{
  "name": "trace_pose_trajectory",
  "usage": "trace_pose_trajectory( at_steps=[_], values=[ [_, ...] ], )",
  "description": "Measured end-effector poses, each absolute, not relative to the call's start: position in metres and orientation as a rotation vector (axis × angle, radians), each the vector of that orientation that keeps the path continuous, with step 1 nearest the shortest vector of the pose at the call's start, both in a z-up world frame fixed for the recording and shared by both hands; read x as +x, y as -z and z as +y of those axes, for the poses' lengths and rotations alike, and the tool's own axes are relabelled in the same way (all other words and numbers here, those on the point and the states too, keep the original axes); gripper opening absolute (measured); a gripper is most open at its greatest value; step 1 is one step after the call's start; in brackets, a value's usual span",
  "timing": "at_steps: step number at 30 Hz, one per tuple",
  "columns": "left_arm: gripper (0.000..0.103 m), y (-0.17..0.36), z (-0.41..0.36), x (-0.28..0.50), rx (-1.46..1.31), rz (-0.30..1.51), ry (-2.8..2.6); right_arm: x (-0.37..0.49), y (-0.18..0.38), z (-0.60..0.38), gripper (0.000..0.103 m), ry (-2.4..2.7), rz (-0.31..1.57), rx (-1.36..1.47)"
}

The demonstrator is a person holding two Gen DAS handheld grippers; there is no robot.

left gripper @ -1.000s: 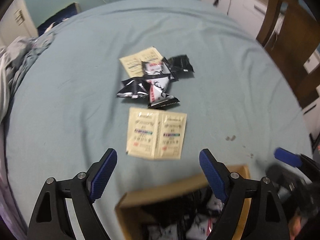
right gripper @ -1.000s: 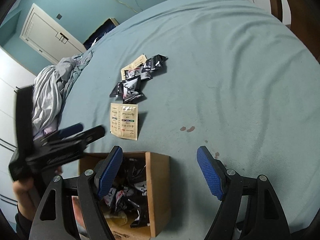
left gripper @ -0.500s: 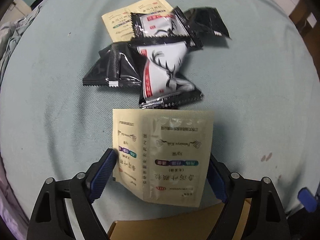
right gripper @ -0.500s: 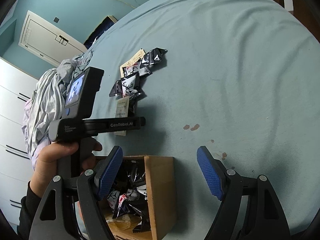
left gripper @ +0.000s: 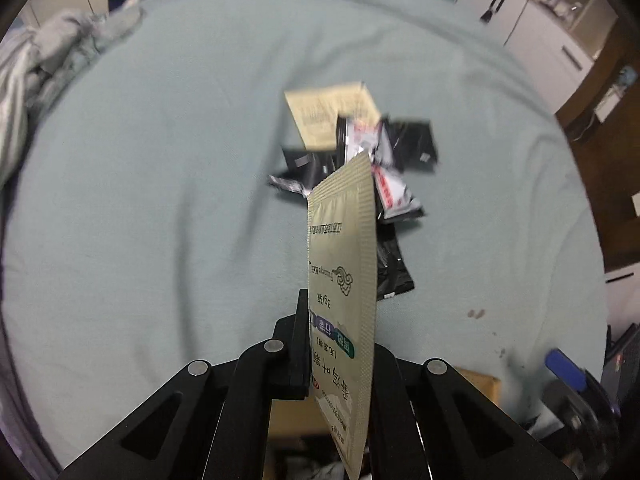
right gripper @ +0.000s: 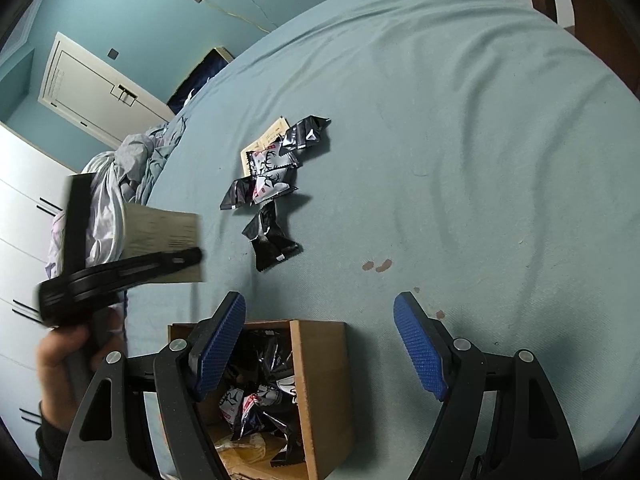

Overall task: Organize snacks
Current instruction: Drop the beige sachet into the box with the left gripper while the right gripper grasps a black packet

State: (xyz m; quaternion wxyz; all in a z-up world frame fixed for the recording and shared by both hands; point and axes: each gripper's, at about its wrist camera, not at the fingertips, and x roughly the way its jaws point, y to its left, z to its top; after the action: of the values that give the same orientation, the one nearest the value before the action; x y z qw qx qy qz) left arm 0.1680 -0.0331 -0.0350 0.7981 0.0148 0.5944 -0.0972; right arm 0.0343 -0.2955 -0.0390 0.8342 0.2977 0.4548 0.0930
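Because the beige sachet (left gripper: 344,280) was thin and flat, the left gripper (left gripper: 340,360) had it pinched edge-on, jaws pressed together on its lower half, so that the packet stood up between the fingers and ran straight out ahead of them. Its long axis lay along the line of the gripper, with the crimped far end pointing forward toward the pile of loose snack packets (left gripper: 372,168) on the pale blue bedsheet (left gripper: 160,200). From the right wrist view the same sachet (right gripper: 160,236) hung clear of the sheet, off to the left of the right gripper (right gripper: 320,348) and just ahead of it, its broad face turned to that camera (motion blur softened the print). A hand (right gripper: 64,364) gripped the tool's handle below it.

The right gripper was spread wide with nothing between its blue pads (right gripper: 218,344), hovering directly over the cardboard box (right gripper: 320,380), which sat close beneath and already held several black-and-white packets. I judged it was parked there to mark or steady the drop point while the left brought its load across. A second beige sachet (right gripper: 266,140) lay farthest ahead, partly under the pile. The lone black packet (right gripper: 272,240) sat nearest the box.
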Motion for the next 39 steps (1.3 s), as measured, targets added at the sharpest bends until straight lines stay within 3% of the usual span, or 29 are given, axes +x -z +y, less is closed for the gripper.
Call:
trace_pose_trajectory(
  at_steps=[8,15,22,31,33,34,35,37,39],
  values=[
    [0.004,-0.026,-0.008,0.111,0.006,1.158,0.294,0.041,0.035,-0.295,0.076,-0.204,0.958,0.632],
    [0.004,-0.002,0.005,0.064,-0.025,1.128,0.295,0.066,0.040,-0.291,0.076,-0.207,0.976,0.659],
    [0.004,0.026,-0.003,0.054,0.019,1.210,0.330,0.108,0.049,-0.270,0.076,-0.260,1.028,0.650],
    [0.005,0.047,-0.035,0.040,0.131,1.285,0.451,0.193,0.066,-0.221,0.076,-0.347,1.211,0.403],
    [0.013,0.050,-0.043,0.036,0.181,1.283,0.455,0.208,0.068,-0.211,0.076,-0.370,1.239,0.364],
    [0.033,0.050,-0.045,0.037,0.197,1.278,0.454,0.214,0.071,-0.205,0.076,-0.388,1.260,0.344],
    [0.062,0.050,-0.046,0.037,0.206,1.265,0.448,0.221,0.075,-0.197,0.076,-0.401,1.284,0.316],
    [0.083,0.045,-0.045,0.038,0.199,1.217,0.415,0.233,0.085,-0.181,0.076,-0.383,1.329,0.229],
    [0.084,0.038,-0.041,0.039,0.195,1.176,0.383,0.241,0.094,-0.167,0.076,-0.352,1.350,0.150]
  ],
)
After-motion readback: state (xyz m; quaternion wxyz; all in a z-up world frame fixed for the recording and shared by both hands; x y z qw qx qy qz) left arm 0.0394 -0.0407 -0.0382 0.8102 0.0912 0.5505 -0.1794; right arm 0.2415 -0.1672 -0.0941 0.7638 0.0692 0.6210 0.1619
